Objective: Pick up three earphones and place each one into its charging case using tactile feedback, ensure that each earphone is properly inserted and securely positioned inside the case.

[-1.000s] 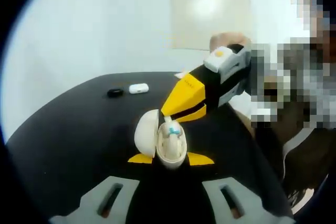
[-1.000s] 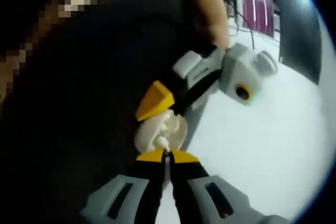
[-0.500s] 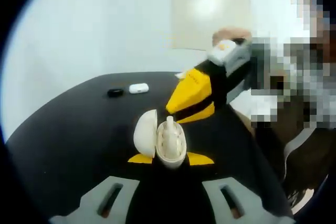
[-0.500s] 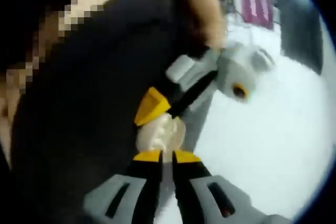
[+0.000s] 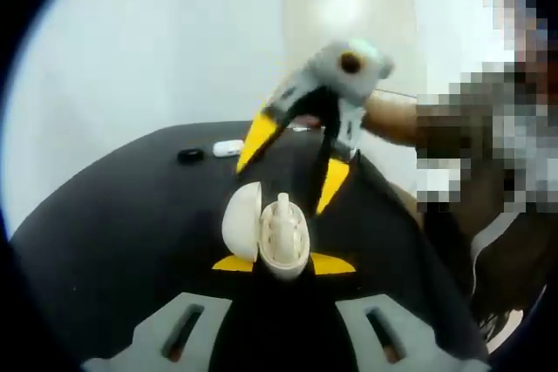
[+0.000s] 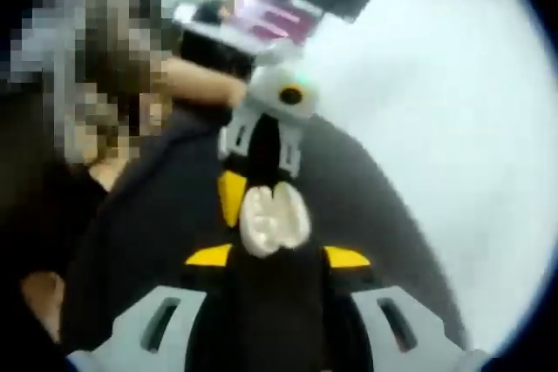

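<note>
1. Since a second ago my right gripper has let go of the earphone, backed off toward one o'clock of the charging case in the left gripper view, and spread its jaws wide. Its own view has swung round too, so I read that as my hand moving.
2. My read: this earphone is delivered, but its stem stands proud of the well, so I would not yet call it fully seated.
3. My left gripper clamps the case between its yellow tips, low at six o'clock in its own view, raised above the dark worktop.
4. In the right gripper view the case sits at centre, just beyond my spread right jaws, with the left gripper behind it.
5. The case is off-white, glossy, lid hinged open toward nine o'clock.
6. Far off at eleven o'clock on the worktop lie a small white case and a black item, too small to identify.
</note>
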A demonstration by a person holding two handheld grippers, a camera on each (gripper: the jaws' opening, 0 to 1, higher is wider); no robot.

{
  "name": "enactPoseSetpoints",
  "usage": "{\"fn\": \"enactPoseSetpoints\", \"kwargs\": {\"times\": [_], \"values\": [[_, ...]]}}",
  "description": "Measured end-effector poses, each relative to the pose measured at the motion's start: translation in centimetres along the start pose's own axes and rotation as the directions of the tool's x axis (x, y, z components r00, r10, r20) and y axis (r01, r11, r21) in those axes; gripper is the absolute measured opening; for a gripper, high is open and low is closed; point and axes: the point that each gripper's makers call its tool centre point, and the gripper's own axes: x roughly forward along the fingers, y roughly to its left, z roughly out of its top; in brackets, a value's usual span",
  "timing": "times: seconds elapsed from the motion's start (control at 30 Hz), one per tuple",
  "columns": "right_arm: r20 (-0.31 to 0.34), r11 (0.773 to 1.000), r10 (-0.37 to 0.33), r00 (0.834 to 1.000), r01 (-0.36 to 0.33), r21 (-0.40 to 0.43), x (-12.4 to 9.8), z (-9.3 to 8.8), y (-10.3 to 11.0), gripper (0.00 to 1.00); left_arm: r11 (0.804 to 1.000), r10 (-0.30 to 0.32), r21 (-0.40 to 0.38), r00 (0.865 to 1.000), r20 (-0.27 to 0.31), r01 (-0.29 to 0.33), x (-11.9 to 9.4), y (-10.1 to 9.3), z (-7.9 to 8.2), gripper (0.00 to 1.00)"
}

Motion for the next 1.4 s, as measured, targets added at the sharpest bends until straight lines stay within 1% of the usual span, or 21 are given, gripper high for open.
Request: {"fn": "enactPoseSetpoints", "kwargs": {"times": [0.07,0.13,0.17,0.27,0.33,0.4,0.43,0.47,0.5,0.57,0.63,0.73,0.83,0.87,0.93,1.03,1.07,1.17,1.27,1.33,1.4], "values": [[0.072,1.0,0.002,0.997,-0.002,0.006,0.7,0.6,-0.4,0.4,1.0,-0.003,-0.001,1.0,0.003,0.003,0.0,0.0,0.0,0.18],[0.128,0.999,0.017,0.992,-0.012,-0.037,1.1,1.5,-0.3,0.36,1.0,-0.008,-0.008,1.0,0.007,0.008,-0.1,0.1,0.0,0.18],[0.139,0.998,0.035,0.99,-0.026,-0.063,1.2,1.6,0.0,0.35,1.0,-0.009,-0.013,1.0,0.008,0.009,-0.1,0.1,0.0,0.18],[0.146,0.997,0.022,0.989,-0.01,-0.08,1.3,1.8,0.0,0.35,0.999,-0.019,-0.035,1.0,0.01,0.019,-0.2,0.2,-0.2,0.18],[0.169,0.992,0.014,0.985,0.008,-0.13,1.0,2.1,0.1,0.33,0.999,-0.022,-0.039,1.0,0.009,0.022,-0.2,0.2,-0.2,0.18],[0.207,0.98,-0.002,0.978,0.043,-0.193,0.5,2.7,0.3,0.29,0.998,-0.026,-0.054,1.0,0.011,0.027,-0.2,0.3,-0.2,0.18],[0.239,0.977,-0.007,0.971,0.057,-0.206,0.2,3.2,0.4,0.2,0.998,-0.027,-0.062,1.0,0.012,0.028,-0.2,0.3,-0.2,0.18],[0.264,0.978,-0.015,0.964,0.068,-0.195,-0.2,3.6,0.5,0.16,0.998,-0.03,-0.063,0.999,0.015,0.03,-0.2,0.3,-0.1,0.18],[0.244,0.982,0.02,0.97,0.027,-0.186,-0.1,3.2,1.2,0.12,0.998,-0.027,-0.061,0.999,0.019,0.029,-0.1,0.3,-0.1,0.18],[0.262,0.988,0.001,0.965,0.041,-0.152,-0.1,2.9,0.7,0.13,0.998,-0.028,-0.058,0.999,0.02,0.029,-0.1,0.2,-0.1,0.18],[0.258,0.992,0.004,0.966,0.029,-0.123,-0.1,2.6,0.4,0.16,0.998,-0.027,-0.059,0.999,0.021,0.028,-0.2,0.2,0.0,0.18],[0.263,0.994,-0.014,0.965,0.041,-0.098,-0.3,2.7,0.0,0.2,0.998,-0.025,-0.055,0.999,0.021,0.026,-0.3,0.1,0.0,0.18],[0.269,0.997,-0.015,0.963,-0.007,0.081,-0.4,2.0,-0.6,0.26,0.999,-0.023,-0.047,1.0,0.021,0.024,-0.3,-0.1,0.0,0.18],[0.272,0.988,0.005,0.962,-0.048,0.15,-0.3,1.6,-0.5,0.26,0.999,-0.023,-0.045,1.0,0.021,0.024,-0.4,-0.2,-0.1,0.18],[0.293,0.957,0.025,0.956,-0.108,0.27,-0.2,1.2,-0.5,0.28,0.999,-0.023,-0.04,0.999,0.022,0.023,-0.5,-0.3,-0.1,0.18],[0.319,0.909,0.034,0.947,-0.162,0.385,0.5,1.4,-0.3,0.27,0.999,-0.023,-0.033,1.0,0.022,0.023,-0.6,-0.2,-0.1,0.18],[0.301,0.908,0.032,0.953,-0.154,0.391,0.8,1.2,-0.4,0.25,0.999,-0.022,-0.03,1.0,0.021,0.022,-0.6,-0.2,-0.2,0.18],[0.299,0.919,0.03,0.954,-0.144,0.366,1.1,1.4,-0.4,0.2,1.0,0.005,0.002,1.0,0.024,-0.005,-0.7,0.3,-0.1,0.24],[0.286,0.91,0.002,0.958,-0.121,0.398,1.0,1.0,-1.1,0.21,0.997,0.064,0.048,0.998,0.027,-0.065,-1.3,1.4,0.0,0.34],[0.266,0.915,-0.031,0.963,-0.08,0.396,0.8,0.5,-1.7,0.23,0.994,0.102,0.047,0.994,0.034,-0.103,-1.9,2.3,0.2,0.36],[0.265,0.917,-0.034,0.964,-0.075,0.392,0.8,0.6,-1.7,0.3,0.992,0.125,0.02,0.988,0.085,-0.127,-2.6,3.0,1.1,0.36]]}}
